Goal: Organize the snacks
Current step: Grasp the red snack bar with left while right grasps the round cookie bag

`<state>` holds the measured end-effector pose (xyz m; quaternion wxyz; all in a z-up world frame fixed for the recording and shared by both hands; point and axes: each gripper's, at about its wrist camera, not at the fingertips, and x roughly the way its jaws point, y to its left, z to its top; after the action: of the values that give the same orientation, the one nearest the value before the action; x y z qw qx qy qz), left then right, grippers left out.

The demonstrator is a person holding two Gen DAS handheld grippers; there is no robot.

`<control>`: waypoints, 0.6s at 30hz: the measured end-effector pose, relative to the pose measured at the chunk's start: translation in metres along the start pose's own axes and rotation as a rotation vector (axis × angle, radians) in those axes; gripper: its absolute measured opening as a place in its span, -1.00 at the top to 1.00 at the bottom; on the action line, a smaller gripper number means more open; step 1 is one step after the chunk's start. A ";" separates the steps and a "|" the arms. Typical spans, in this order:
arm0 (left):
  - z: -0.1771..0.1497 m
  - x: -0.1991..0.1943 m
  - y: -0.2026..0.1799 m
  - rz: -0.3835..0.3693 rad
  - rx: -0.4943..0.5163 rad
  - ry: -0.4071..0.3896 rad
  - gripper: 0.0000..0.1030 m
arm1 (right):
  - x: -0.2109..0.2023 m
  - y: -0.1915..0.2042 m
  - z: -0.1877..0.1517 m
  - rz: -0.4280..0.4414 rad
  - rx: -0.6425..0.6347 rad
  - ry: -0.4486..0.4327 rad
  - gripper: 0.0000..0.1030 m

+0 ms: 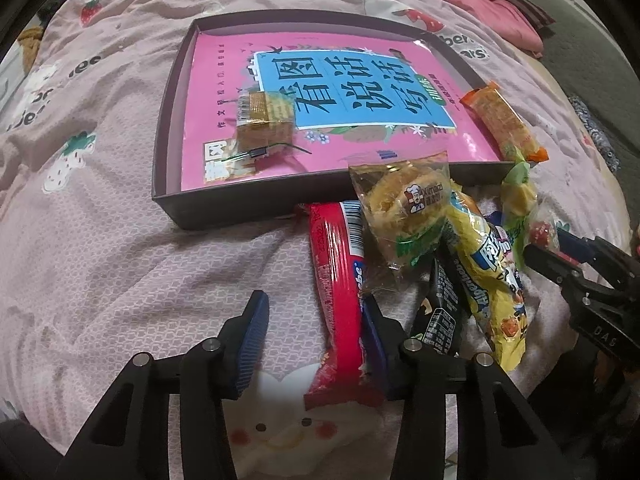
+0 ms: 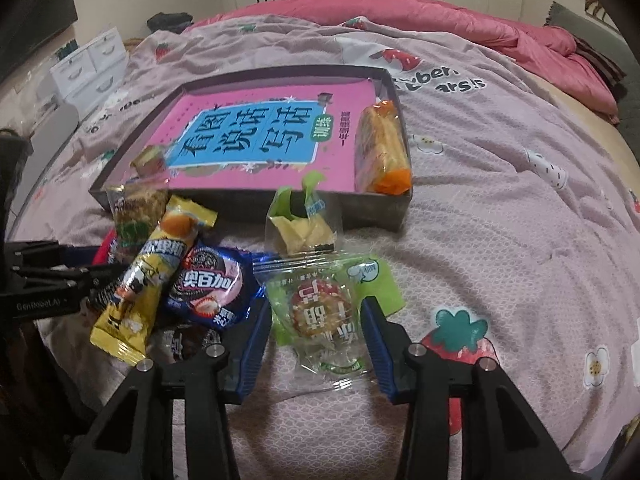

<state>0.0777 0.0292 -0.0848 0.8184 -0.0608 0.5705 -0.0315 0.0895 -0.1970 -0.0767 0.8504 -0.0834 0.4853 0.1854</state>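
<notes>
A red snack packet (image 1: 340, 280) lies on the bedspread between the fingers of my left gripper (image 1: 314, 304). It rests against the right pad, and bare cloth shows beside the left pad, so the jaws are open. My right gripper (image 2: 316, 308) straddles a clear packet with a round biscuit (image 2: 320, 312). Its pads stand at the wrapper's edges and the wrapper is not squeezed. A shallow dark box (image 1: 168, 120) holds a pink book (image 2: 256, 120), a small gold packet (image 1: 260, 116) and an orange bar (image 2: 380, 140).
Loose snacks are piled in front of the box: a cake packet (image 1: 404, 216), a long yellow packet (image 2: 140, 292), a blue cookie packet (image 2: 212, 288), a black packet (image 1: 440, 312) and a green-topped packet (image 2: 300, 224). A pink quilt (image 2: 440, 20) is bunched at the back.
</notes>
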 end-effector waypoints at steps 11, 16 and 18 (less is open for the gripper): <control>0.000 0.000 0.006 -0.024 -0.033 -0.006 0.69 | -0.011 -0.008 0.002 0.043 0.035 -0.044 0.30; -0.002 -0.004 0.011 -0.040 -0.046 -0.007 0.71 | -0.021 -0.012 0.003 0.067 0.064 -0.083 0.30; -0.002 -0.006 0.014 -0.043 -0.058 -0.006 0.71 | -0.024 -0.013 0.004 0.077 0.070 -0.098 0.30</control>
<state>0.0732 0.0438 -0.0817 0.8172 -0.0968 0.5672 -0.0324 0.0871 -0.2132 -0.0544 0.8678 -0.0258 0.4519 0.2050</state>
